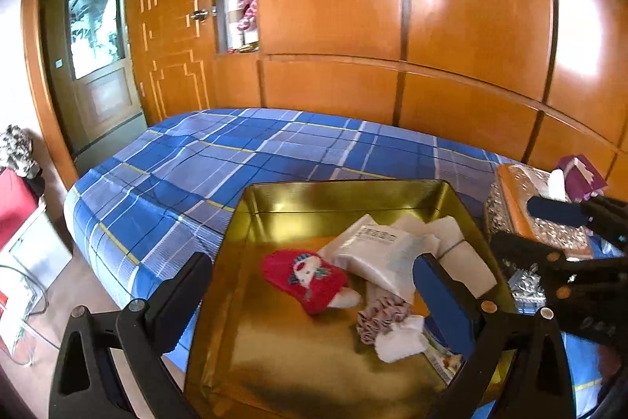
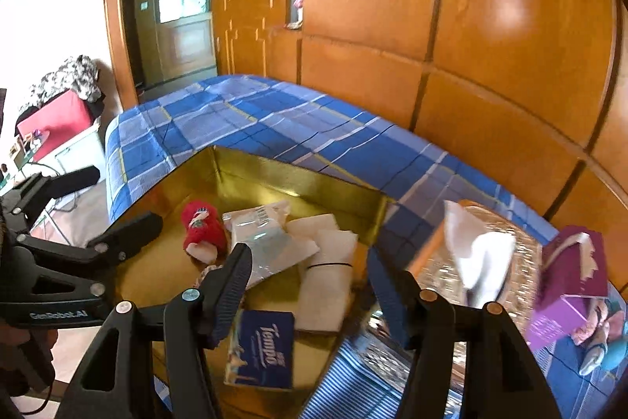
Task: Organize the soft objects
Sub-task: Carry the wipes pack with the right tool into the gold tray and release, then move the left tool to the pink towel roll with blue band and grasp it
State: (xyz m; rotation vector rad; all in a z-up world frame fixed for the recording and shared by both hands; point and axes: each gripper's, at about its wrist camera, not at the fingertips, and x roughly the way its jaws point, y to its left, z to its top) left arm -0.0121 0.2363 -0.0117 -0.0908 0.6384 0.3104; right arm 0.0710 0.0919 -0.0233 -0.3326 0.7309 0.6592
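A gold metal tin sits on the blue plaid bed. It holds a red sock, white tissue packs, folded white cloths, a pink scrunchie and a blue Tempo tissue pack. My left gripper is open and empty over the tin's near side. My right gripper is open and empty over the tin's right rim; it also shows in the left wrist view.
A silver and orange tissue box with a white tissue sticking up stands right of the tin. A purple tissue box lies beyond it. A wooden wardrobe stands behind the bed. A red box sits at the left.
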